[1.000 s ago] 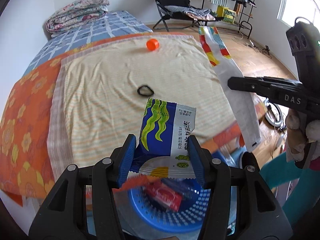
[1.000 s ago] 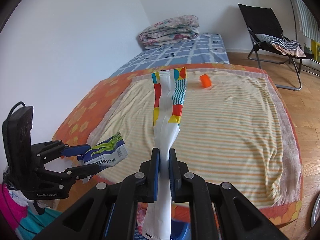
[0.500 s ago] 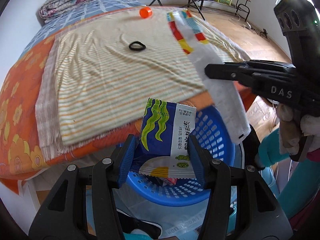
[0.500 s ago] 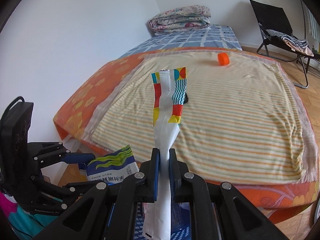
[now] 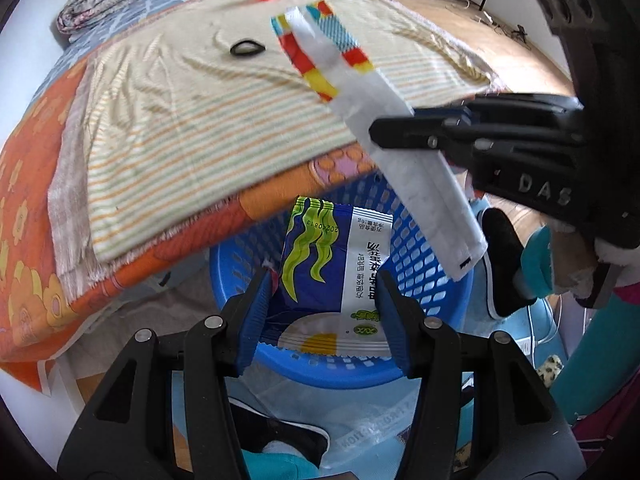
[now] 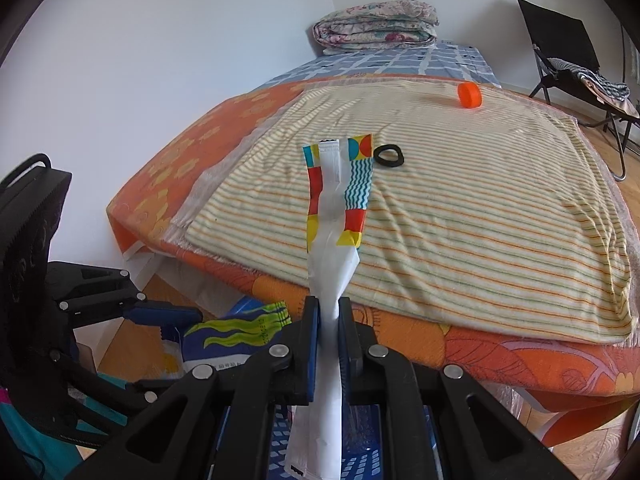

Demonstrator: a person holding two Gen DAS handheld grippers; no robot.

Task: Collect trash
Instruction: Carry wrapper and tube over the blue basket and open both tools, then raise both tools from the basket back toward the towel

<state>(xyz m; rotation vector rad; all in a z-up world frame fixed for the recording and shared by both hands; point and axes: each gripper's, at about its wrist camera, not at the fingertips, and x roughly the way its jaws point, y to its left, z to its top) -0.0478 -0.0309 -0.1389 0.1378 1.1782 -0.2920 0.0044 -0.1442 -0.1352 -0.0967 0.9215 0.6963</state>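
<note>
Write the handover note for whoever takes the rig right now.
Left hand-held gripper: shut on the blue snack packet with green waves, over the blue plastic basket.
Right hand-held gripper: shut on the long white wrapper with coloured end, also above the basket.
Done: both pieces are off the bed; some trash may already lie in the basket.
Left: release both into the basket, then fetch the orange bottle cap and black ring from the striped blanket.
</note>
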